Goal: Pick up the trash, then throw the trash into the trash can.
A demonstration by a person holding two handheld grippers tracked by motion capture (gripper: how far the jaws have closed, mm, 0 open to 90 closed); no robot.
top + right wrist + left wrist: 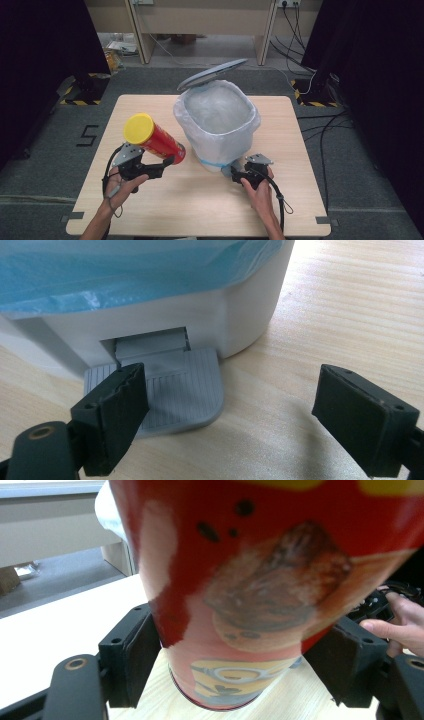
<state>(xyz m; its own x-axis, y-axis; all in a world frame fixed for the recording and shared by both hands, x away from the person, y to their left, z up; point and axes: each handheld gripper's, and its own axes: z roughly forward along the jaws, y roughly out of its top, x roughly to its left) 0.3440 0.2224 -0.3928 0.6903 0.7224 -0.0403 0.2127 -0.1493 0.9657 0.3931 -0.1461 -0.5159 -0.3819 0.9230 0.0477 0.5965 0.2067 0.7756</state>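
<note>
Can (159, 141), a red tube with a yellow lid (138, 128), is clamped near its base between the jaws of the left gripper (167, 161). It is lifted off the table (165, 210) and tilted, lid end toward the person's left, base end just beside the bin (220, 125). In the left gripper view the can (250, 595) sits squarely between the two black jaws, both pressing its sides, with pale wood below its base.

Bin stands at the middle of the table, white, lined with a thin bag (247, 131) folded over the rim. Its grey lid (212, 74) is up, tilted open at the far side.

Right gripper (235, 176) rests low at the near foot of the bin, held in the person's right hand (260, 192). In the right gripper view its jaws stand wide apart, holding nothing; one jaw is on the grey ribbed pedal (180, 390) that sticks out from the bin's base (200, 315), the other is over bare wood. Blue-tinted bag plastic (125, 275) hangs above the pedal.
</note>
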